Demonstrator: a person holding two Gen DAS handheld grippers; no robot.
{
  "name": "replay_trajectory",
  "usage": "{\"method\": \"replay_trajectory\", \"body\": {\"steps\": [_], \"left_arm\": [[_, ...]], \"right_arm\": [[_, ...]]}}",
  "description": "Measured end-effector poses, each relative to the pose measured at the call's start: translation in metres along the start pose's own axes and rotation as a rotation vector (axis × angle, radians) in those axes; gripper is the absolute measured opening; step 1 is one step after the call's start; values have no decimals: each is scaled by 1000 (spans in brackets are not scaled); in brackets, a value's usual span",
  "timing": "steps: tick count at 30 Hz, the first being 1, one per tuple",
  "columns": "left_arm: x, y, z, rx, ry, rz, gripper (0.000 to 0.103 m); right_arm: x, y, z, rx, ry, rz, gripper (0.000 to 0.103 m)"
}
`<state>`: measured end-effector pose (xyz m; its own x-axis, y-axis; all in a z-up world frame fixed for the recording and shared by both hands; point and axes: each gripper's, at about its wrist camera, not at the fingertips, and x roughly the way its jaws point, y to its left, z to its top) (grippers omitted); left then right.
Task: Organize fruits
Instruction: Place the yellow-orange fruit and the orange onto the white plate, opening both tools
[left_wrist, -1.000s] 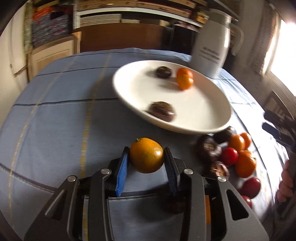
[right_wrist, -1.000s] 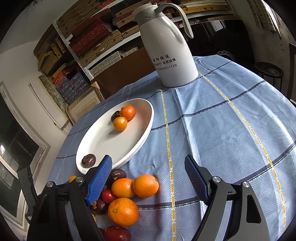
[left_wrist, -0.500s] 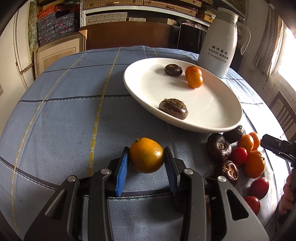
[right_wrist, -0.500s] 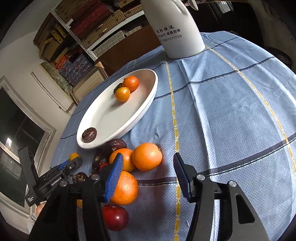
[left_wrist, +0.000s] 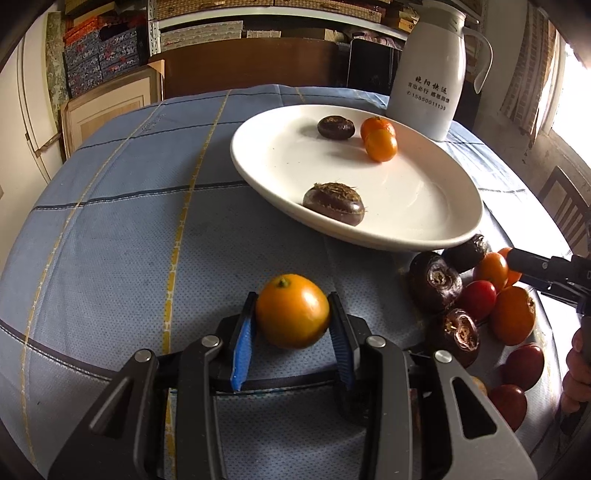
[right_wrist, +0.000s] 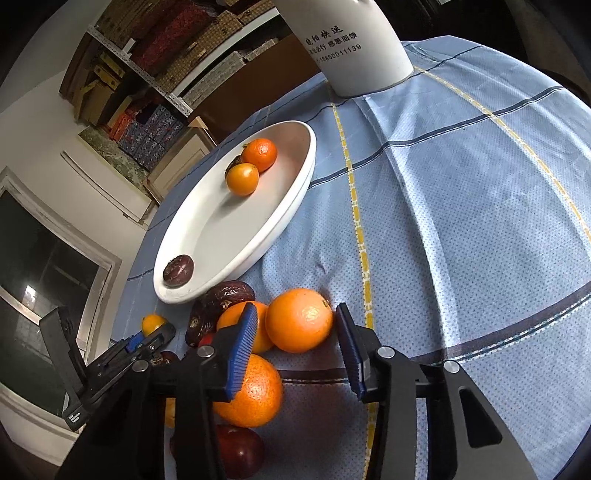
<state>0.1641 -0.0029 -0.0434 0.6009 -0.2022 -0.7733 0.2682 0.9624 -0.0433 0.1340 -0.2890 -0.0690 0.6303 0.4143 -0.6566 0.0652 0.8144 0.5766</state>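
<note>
A round table under a blue checked cloth (left_wrist: 129, 229) fills both views, with a tall white jug (left_wrist: 430, 74) standing at its far side. In front of the jug sits a white oval plate (left_wrist: 424, 206) holding two dark brown fruits and two small oranges; one brown fruit (left_wrist: 334, 203) lies alone near the plate's near rim, while the other three sit together at the far end. Just off the plate, a loose pile of fruit (left_wrist: 491, 302) rests on the cloth, with oranges, red ones and wrinkled brown ones touching each other. The right gripper (right_wrist: 293, 332) is lowered into this pile, and its jaws have just been closing around a large orange (right_wrist: 299, 319); its blue pads look to be at the skin or a hair off, though the fisheye view makes contact hard to judge. The left gripper (left_wrist: 293, 325) is clamped on a small orange (left_wrist: 293, 310), its blue pads pressing both sides, above bare cloth short of the plate.
</note>
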Motion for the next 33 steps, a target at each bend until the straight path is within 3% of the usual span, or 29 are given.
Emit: {"method": "replay_trajectory", "body": {"steps": [1, 11, 18, 24, 28, 29, 31, 32, 33], "left_arm": [[0, 1, 0, -5, 0, -5, 36], [-15, 12, 0, -50, -60, -4, 36], [-56, 7, 24, -51, -196, 33, 36], [-34, -13, 71, -33, -203, 36, 36], [-5, -16, 78, -27, -158, 39, 36], [0, -15, 77, -20, -148, 52, 39], [1, -10, 76, -27, -145, 63, 56], [-1, -7, 75, -35, -147, 52, 64], [-4, -5, 74, -43, -155, 44, 66]], "right_arm": [[0, -1, 0, 3, 1, -3, 38], [-12, -3, -3, -4, -43, -20, 38], [-52, 29, 8, -115, -234, -38, 38], [-25, 75, 45, -194, -212, -10, 38], [7, 79, 52, -211, -171, -31, 40], [9, 78, 53, -220, -167, -39, 46], [5, 74, 52, -209, -193, -54, 57], [1, 72, 52, -198, -208, -50, 59], [-3, 71, 51, -195, -216, -39, 59]]}}
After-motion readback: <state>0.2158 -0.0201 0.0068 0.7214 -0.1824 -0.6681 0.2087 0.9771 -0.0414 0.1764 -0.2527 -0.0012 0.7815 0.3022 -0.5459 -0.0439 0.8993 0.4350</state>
